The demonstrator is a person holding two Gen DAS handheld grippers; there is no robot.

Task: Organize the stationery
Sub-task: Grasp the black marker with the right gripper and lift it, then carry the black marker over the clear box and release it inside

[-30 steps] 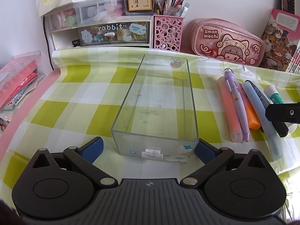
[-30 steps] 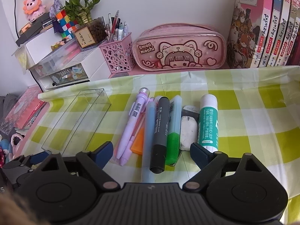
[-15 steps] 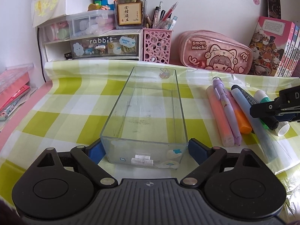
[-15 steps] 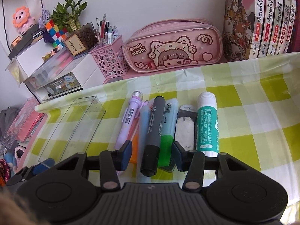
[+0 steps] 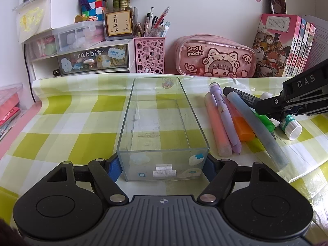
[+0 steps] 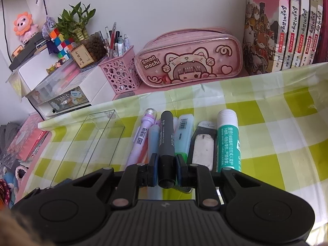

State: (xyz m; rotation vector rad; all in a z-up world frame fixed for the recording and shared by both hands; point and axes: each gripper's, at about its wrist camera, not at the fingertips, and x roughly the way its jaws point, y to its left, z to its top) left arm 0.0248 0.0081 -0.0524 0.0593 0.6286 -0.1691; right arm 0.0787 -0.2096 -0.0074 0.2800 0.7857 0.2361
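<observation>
Left tongs [image 5: 163, 167] are pinching the near end of the clear rectangular plastic tray [image 5: 162, 123], which is resting on the green-checked tabletop [image 5: 61, 139]. Right of the tray, right tongs [image 6: 166, 169] are clamping the black cylindrical marker [image 6: 167, 143], which is lying crowded between a pale blue pen [image 6: 153, 141] and a green highlighter [image 6: 183, 131]; a white-and-green glue stick [image 6: 228, 141] is lying farther right.

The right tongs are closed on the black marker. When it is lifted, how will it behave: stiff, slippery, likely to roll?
The black marker looks like a hard plastic tube, so it should stay stiff. It is gripped near one end by the right tongs, so the far end may droop a little. Its round, smooth body could probably roll if set on the checked cloth.
</observation>
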